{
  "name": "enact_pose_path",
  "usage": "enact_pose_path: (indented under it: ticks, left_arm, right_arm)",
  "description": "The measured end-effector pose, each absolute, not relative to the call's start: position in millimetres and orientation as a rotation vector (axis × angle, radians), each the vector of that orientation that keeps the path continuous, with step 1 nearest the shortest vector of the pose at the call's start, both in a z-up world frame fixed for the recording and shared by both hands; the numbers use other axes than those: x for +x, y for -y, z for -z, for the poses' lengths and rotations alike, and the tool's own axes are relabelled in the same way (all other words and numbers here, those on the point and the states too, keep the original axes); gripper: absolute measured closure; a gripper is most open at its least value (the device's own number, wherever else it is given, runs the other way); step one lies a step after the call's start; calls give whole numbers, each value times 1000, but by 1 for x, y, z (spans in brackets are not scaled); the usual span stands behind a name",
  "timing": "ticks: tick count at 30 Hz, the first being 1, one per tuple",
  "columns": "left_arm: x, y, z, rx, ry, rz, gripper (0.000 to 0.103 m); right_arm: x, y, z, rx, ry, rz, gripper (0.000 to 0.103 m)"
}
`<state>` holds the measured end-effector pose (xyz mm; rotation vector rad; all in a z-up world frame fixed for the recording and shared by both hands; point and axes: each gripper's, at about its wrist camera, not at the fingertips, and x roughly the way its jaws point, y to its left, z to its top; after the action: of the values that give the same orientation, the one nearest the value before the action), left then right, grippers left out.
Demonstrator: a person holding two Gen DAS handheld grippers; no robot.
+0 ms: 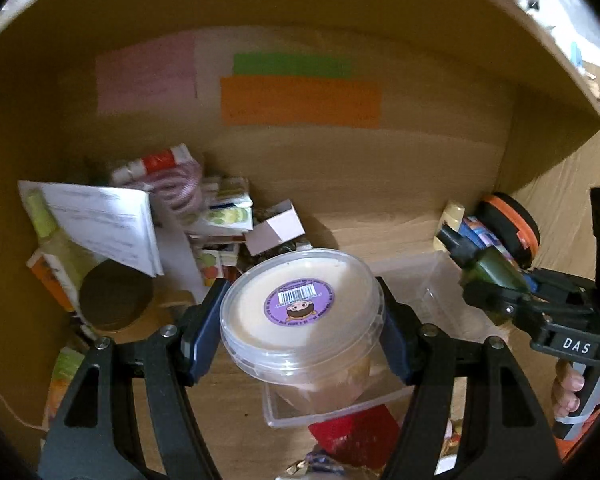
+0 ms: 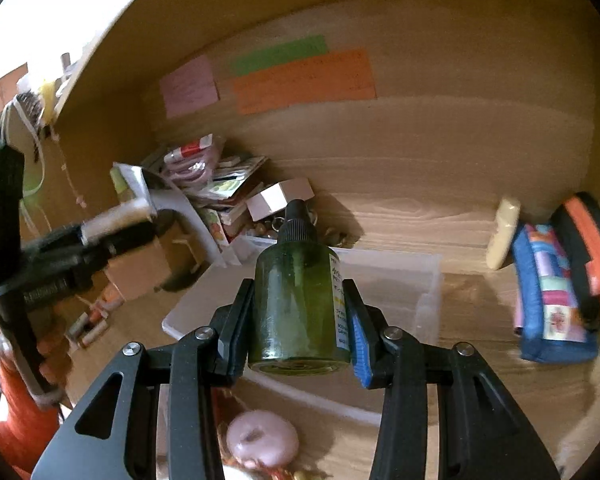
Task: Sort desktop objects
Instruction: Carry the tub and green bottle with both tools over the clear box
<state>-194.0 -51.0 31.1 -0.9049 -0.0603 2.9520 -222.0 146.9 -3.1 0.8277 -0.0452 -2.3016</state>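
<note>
above the clear bin (image 2: 428,280), left tongs (image 1: 300,344) tight on lidded tub (image 1: 300,312); right tongs (image 2: 300,316) on green bottle (image 2: 296,300)

Dim, warm light with heavy fisheye bending.
Overexposed glare sits in the upper corners; objects cast soft shadows, and edges blur and darken into vignette.

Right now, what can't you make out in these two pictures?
- Writing on the orange note: blurred in both views.
- Green bottle label: turned sideways, partly behind the right gripper finger.
- Tub base, left view: hidden behind its lid.
- Clear bin contents: blocked by held items.
</note>
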Motion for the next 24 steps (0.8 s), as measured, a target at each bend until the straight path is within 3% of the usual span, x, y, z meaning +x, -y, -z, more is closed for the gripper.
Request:
enact_pose_path:
  ticks: [13,20,22,23,24]
  left_arm:
    - [-247,42,16,-1077,21,-2855,35]
    - [-266,35,39,-1198,-22,-2797,36]
    - [-269,32,42,-1213,-53,-2793,46]
    - [-270,30,43,-1219,-64,-2786,60]
    - [-270,29,42,-1228,-57,-2767,61]
  right_arm:
    - [-269,-132,46,977,-7,2283,65]
    - [-270,-129,61,1012,-139,2330,65]
    - [-270,-128,64,1015,-157,2330,65]
    - [-270,-128,64,1021,-160,2325,65]
    - [-272,-128,66,1028,-165,2325,65]
